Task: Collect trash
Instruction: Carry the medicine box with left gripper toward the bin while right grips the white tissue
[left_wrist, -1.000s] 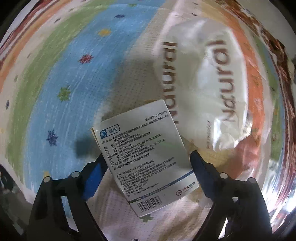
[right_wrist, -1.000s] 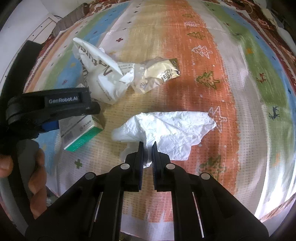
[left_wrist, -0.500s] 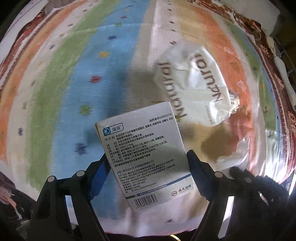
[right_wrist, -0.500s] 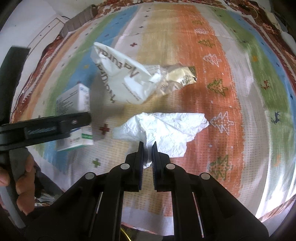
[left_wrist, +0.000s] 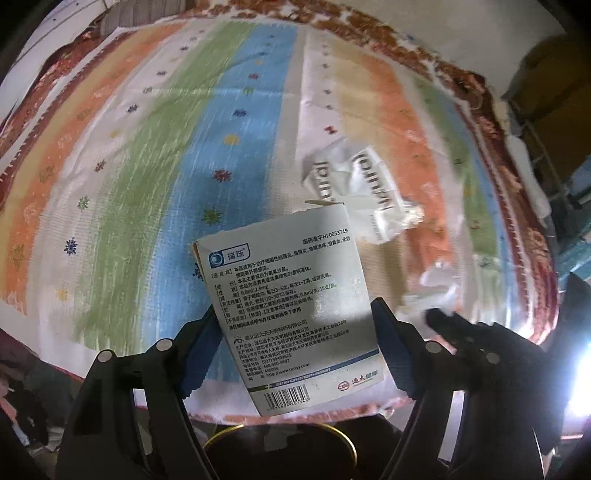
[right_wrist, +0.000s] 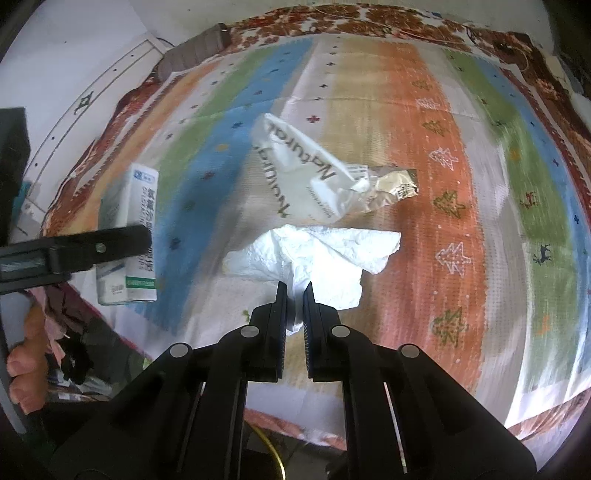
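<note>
Trash in three pieces: a small white medicine box (left_wrist: 291, 306) sits clamped between the blue pads of the left gripper (left_wrist: 295, 350), lifted above the striped cloth (left_wrist: 155, 184). A crumpled white tissue (right_wrist: 317, 254) hangs pinched in the nearly closed jaws of the right gripper (right_wrist: 294, 314), fanning out beyond the tips. A crinkled wrapper printed "Natural" (right_wrist: 306, 173) lies on the cloth just beyond the tissue, touched by neither gripper.

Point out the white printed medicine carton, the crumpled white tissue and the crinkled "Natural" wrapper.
White printed medicine carton (left_wrist: 291, 295): left wrist view, middle of its text-covered face.
Crumpled white paper tissue (right_wrist: 325, 254): right wrist view, centre of its spread folds.
Crinkled white plastic "Natural" wrapper (right_wrist: 295, 177): right wrist view, on its lettered panel.
</note>
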